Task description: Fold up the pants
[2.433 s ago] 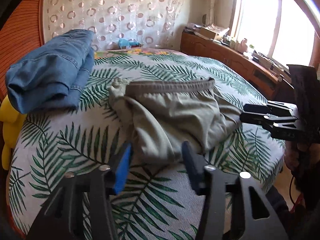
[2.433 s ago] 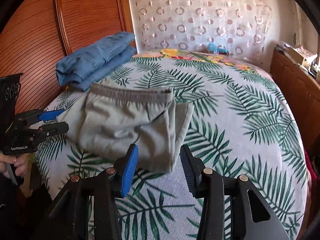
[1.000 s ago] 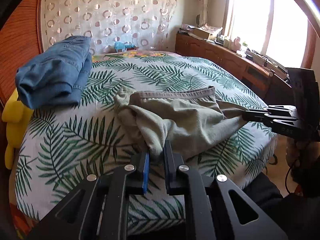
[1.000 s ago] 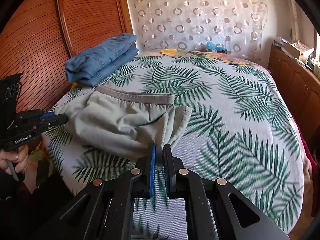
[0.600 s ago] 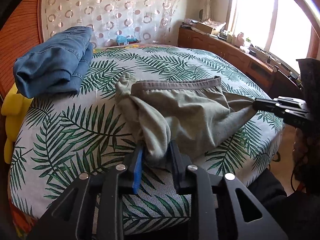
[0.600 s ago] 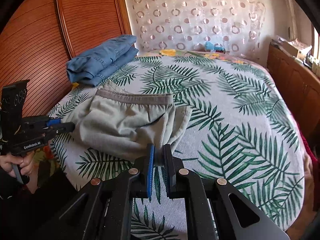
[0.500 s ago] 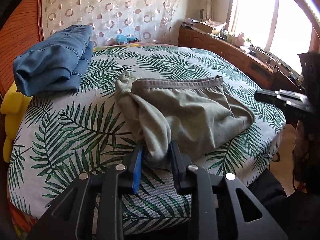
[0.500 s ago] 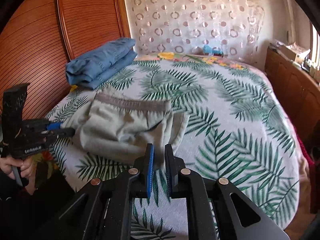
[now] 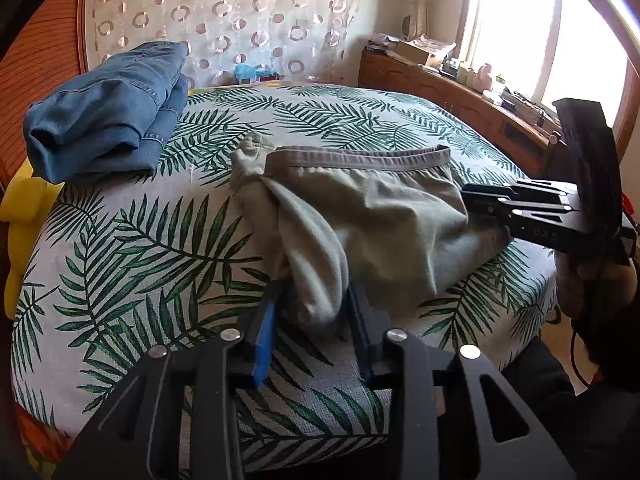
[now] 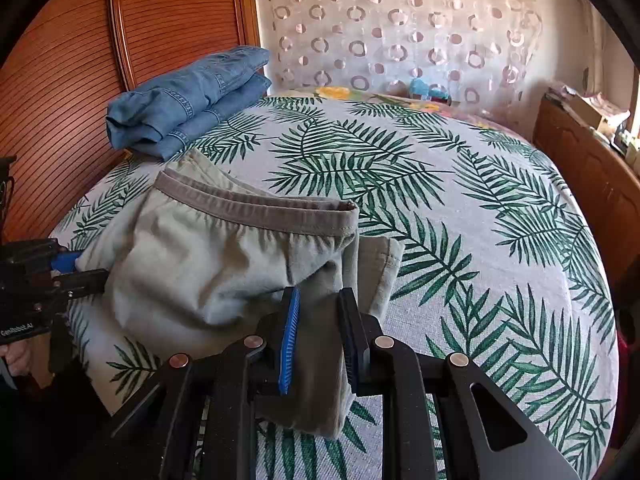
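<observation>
Your grey-green pants (image 9: 360,216) lie folded on the palm-leaf bed cover (image 10: 460,200), waistband at the far edge, with the folded blue jeans (image 9: 108,116) toward 10 o'clock of them near the wooden headboard (image 10: 72,80). Your left tool (image 9: 310,316) has just been opening, its pads parted around the near bunched corner of the pants without pinching it. Your right tool (image 10: 318,328) has been opening too, and the pants' near right-hand edge hangs loose between its slightly parted pads, draping down over the tool
</observation>
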